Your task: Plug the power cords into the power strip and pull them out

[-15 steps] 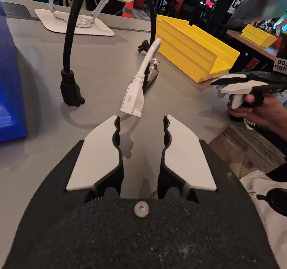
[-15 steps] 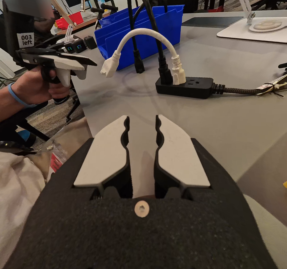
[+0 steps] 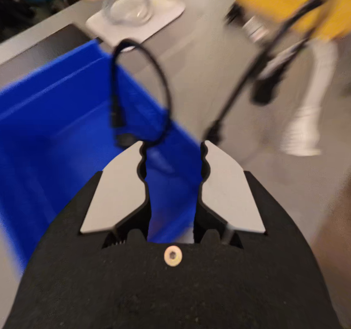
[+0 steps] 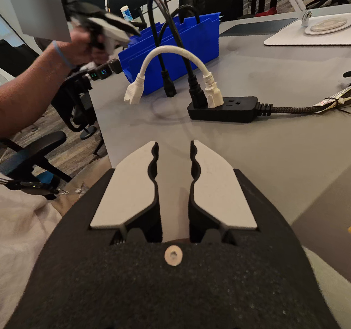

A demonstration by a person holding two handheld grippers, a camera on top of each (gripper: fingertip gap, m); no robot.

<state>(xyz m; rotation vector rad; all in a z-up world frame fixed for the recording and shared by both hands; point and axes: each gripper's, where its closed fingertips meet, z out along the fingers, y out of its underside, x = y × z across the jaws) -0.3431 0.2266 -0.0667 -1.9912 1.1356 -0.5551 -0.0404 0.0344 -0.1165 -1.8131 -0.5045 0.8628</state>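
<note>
Two plugs already stand upright in the black power strip [image 4: 224,109], straight ahead of the empty, parted right gripper [image 4: 173,145]. Farther left, the left gripper [image 3: 171,145], also released, hangs over the blue plastic bin [image 3: 57,130] holding a looped spare black cord [image 3: 140,92].

Each gripper [image 3: 171,145] [image 4: 173,143] has a black grainy body, grey wavy-edged fingers [image 4: 133,187] and a silver screw [image 4: 173,256]. The wrist wears a blue band [image 4: 61,55].
</note>
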